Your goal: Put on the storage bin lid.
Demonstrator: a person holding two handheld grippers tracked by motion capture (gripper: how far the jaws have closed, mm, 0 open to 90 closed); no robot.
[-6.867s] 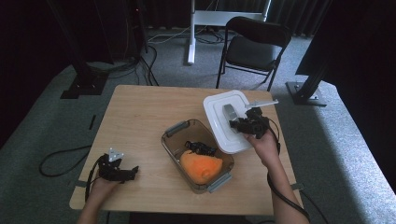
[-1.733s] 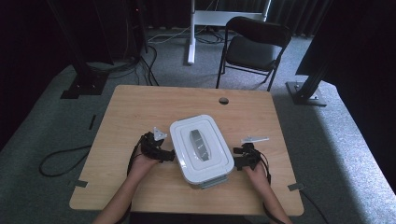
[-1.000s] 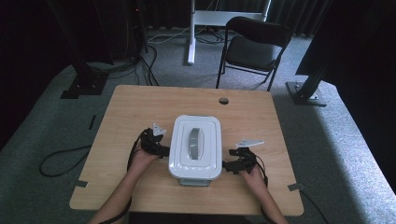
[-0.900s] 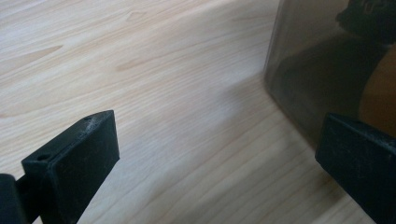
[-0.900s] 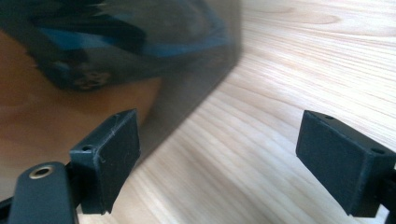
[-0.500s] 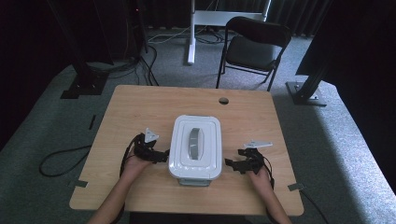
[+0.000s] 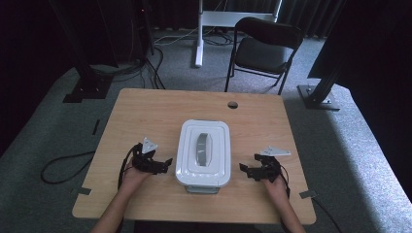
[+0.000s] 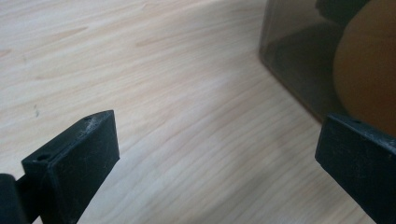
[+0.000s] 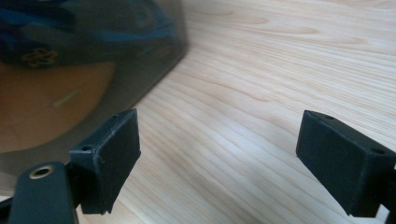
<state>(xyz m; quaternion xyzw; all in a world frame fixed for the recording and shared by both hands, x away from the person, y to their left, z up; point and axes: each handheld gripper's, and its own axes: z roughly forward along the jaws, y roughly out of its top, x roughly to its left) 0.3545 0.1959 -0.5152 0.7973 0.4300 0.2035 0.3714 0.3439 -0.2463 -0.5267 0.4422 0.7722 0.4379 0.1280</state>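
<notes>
From the high view we see a container [image 7: 203,180] closed under a white lid [image 7: 204,151] with a grey handle, standing near the middle of the wooden counter [image 7: 145,111], its long side running away from us. Our left gripper [image 7: 165,164] sits just beside the container's left wall, its tips close to it, though we cannot tell from here whether they touch; our right gripper [image 7: 244,168] lies a little apart from the right wall, with bare wood between its tips and the lid's rim. Both hands rest low on the counter near its front edge, and a black chair [image 7: 265,48] stands on the floor beyond the far edge. In the left gripper view, our left gripper [image 8: 217,154] has its jaws spread wide with nothing between them but wood grain; the container's smoky transparent wall [image 8: 299,60] rises at the upper right, and an orange thing [image 8: 369,70] shows through it, right behind the right-hand jaw. In the right gripper view, our right gripper [image 9: 219,149] is likewise spread wide and empty above the counter; the container [image 9: 84,60] stands at the upper left, its corner close to the left-hand jaw, with the orange thing and something dark blue blurred behind the wall.
</notes>
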